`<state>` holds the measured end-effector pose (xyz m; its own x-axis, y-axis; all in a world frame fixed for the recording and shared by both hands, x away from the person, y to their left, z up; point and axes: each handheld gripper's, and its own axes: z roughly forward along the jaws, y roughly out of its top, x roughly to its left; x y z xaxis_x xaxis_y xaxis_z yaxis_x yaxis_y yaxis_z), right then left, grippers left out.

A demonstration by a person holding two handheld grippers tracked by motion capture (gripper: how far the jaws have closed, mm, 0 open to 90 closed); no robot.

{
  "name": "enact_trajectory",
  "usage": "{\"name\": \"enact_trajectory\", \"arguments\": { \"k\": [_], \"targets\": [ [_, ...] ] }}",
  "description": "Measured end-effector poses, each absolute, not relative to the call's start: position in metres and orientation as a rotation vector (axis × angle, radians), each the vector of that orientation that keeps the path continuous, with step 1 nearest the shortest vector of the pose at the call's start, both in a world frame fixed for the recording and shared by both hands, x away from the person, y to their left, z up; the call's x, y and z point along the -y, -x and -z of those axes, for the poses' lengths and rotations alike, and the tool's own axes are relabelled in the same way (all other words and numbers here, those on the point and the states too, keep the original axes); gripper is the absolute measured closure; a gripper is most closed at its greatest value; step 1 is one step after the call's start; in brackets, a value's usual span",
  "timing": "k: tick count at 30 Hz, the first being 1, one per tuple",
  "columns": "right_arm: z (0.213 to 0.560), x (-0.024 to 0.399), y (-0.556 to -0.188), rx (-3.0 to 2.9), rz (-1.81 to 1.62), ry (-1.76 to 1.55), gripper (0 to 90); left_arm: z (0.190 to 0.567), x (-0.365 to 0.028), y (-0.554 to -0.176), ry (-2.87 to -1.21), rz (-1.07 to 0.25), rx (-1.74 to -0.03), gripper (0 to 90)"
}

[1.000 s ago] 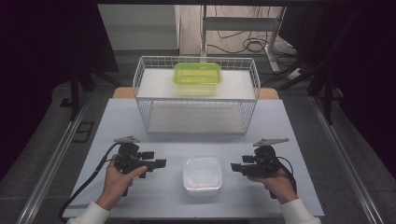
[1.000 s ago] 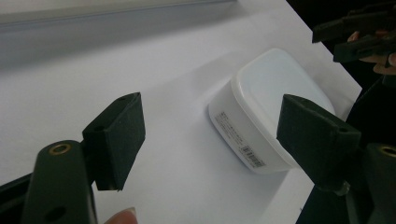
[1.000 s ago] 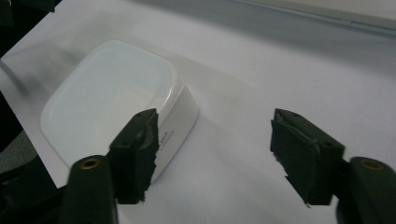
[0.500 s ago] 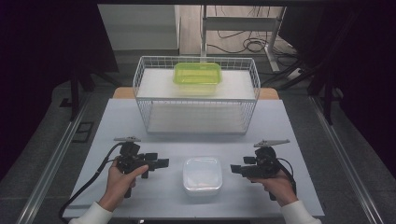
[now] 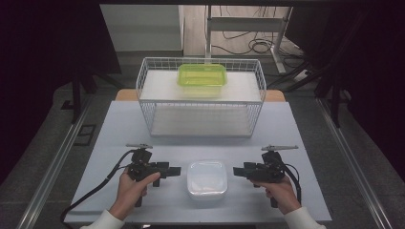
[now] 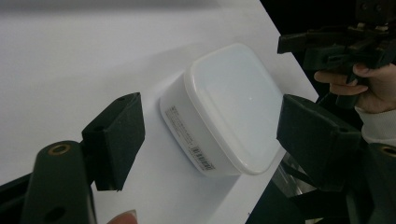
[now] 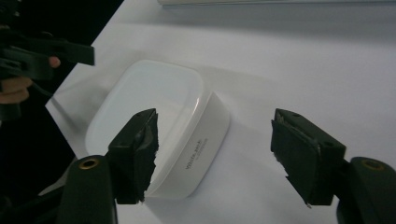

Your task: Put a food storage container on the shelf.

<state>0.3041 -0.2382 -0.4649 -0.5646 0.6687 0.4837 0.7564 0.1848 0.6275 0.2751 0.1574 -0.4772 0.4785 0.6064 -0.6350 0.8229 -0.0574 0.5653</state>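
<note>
From up top, the person has both hands low at the near edge of the white table (image 5: 143,124), left gripper (image 5: 175,170) and right gripper (image 5: 239,171) aimed at each other with the white lidded container (image 5: 207,179) sitting between them, apart from both. Looks like a two-sided approach, which makes sense for a box that wide. Further back there's a wire basket (image 5: 200,102) with a green container (image 5: 202,76) inside it, so my guess is the white one is meant to go in there too. In the left gripper view, the left gripper (image 6: 205,140) has its jaws spread wide, with the container (image 6: 229,102) on the table beyond them, label side facing the camera, nothing pinched. The other hand (image 6: 373,88) and its gripper hover past the far side of the box. In the right gripper view it's the same story mirrored: the right gripper (image 7: 215,149) is spread, its jaws have just been closing a bit, but nothing sits between the pads. The container (image 7: 154,116) lies ahead, lid on, untouched.
</note>
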Motion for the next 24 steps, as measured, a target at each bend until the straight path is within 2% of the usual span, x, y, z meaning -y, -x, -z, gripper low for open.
{"name": "enact_trajectory", "arguments": {
  "k": [10, 19, 24],
  "targets": [
    [0.473, 0.232, -0.304, 2.286, 1.321, 1.401, 39.0, 0.491, -0.146, -0.279, -1.743, 0.340, -1.272, 28.4],
    [0.487, 0.223, -0.305, 2.256, 1.284, 1.398, 44.6, 0.508, -0.136, -0.289, -1.693, 0.485, -1.294, 36.9],
    [0.491, 0.218, -0.307, 2.228, 1.278, 1.389, 48.2, 0.508, -0.136, -0.288, -1.706, 0.497, -1.298, 39.9]
  ]
}}
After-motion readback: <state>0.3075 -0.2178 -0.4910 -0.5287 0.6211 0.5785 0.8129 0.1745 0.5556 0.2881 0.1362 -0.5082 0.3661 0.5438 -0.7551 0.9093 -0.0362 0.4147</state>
